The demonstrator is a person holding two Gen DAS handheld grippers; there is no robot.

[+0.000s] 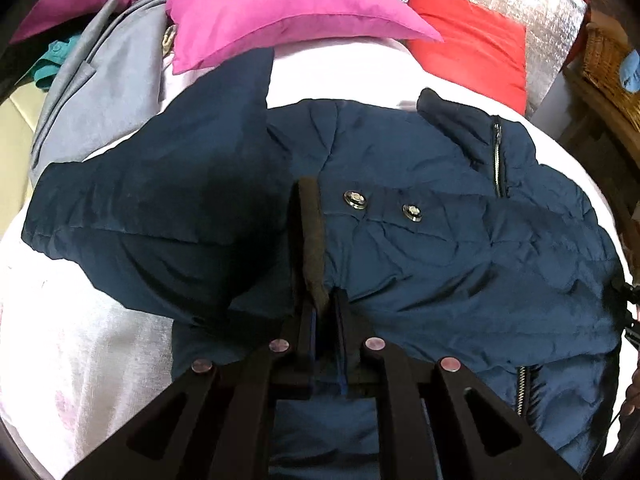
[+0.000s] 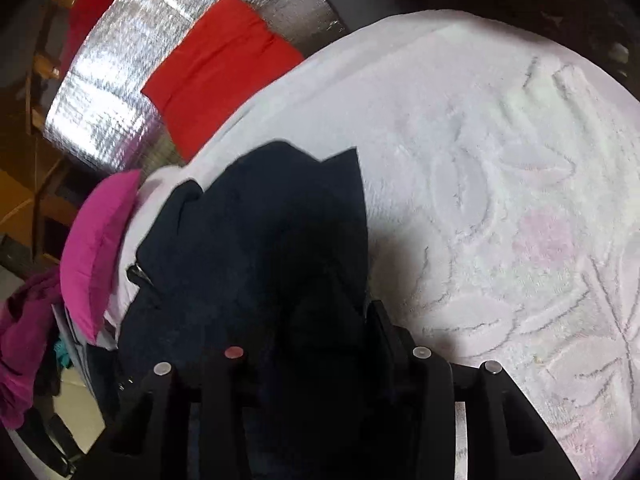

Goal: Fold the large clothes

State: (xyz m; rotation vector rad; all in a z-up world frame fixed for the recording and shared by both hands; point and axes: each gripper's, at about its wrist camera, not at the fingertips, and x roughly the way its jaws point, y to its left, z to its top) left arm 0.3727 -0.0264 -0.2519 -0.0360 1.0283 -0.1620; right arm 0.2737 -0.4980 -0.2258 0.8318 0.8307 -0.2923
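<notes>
soft, puffy, slippery navy jacket [image 1: 440, 248] on the bed [image 1: 80, 340]: left gripper [image 1: 324, 304] pinches its hem; right gripper [image 2: 304, 320] part-open, grip unclear.

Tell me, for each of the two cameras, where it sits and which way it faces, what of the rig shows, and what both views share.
Left wrist: sits on the left gripper, looking down along its shut fingers at the navy jacket spread on the white blanket.
Right wrist: sits on the right gripper, looking down over the jacket's dark edge and bare blanket.
Shared: jacket, blanket, pink pillow, red cushion.
</notes>
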